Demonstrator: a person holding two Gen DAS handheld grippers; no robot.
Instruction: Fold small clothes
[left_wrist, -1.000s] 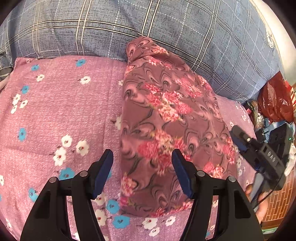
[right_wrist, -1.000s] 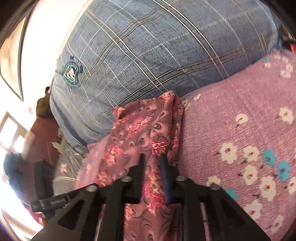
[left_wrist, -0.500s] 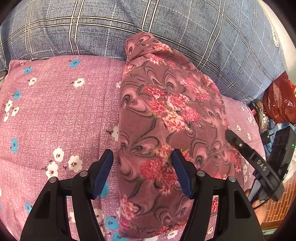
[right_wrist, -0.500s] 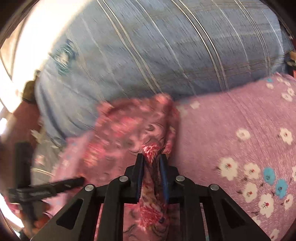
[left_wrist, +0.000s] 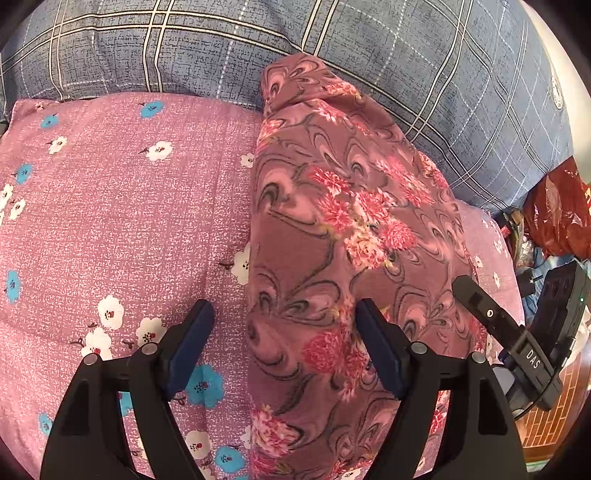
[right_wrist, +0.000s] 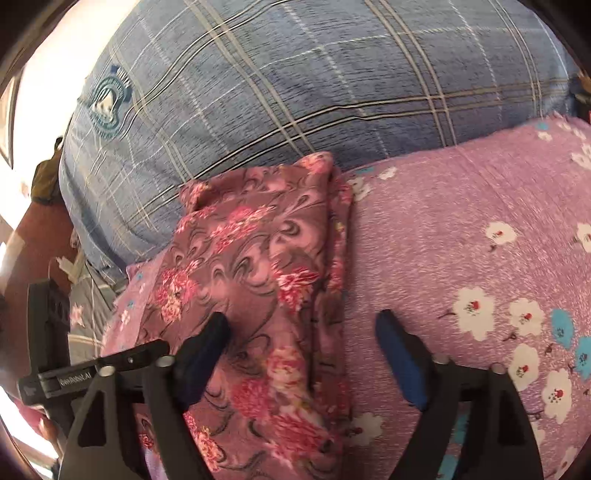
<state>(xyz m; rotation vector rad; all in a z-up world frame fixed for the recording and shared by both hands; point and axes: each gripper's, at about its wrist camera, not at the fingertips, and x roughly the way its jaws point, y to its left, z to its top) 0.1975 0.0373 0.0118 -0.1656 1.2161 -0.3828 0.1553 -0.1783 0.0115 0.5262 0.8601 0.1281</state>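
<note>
A small mauve garment with red flowers and grey swirls (left_wrist: 332, 236) lies folded in a long strip on a pink flowered pillow (left_wrist: 118, 221). It also shows in the right wrist view (right_wrist: 258, 280). My left gripper (left_wrist: 282, 325) is open and empty, its jaws astride the garment's left edge near its lower part. My right gripper (right_wrist: 303, 332) is open and empty, its jaws astride the garment's right folded edge. The right gripper's body (left_wrist: 517, 347) shows at the garment's right side in the left wrist view.
A big blue plaid cushion (left_wrist: 369, 55) stands behind the pillow and touches the garment's far end; it also shows in the right wrist view (right_wrist: 314, 81). A red plastic bag (left_wrist: 557, 214) and clutter lie past the pillow's right edge.
My right gripper was shut on the garment's fold and has opened, letting the cloth go. The garment now lies flat. My left gripper stayed open and moved a little closer.
</note>
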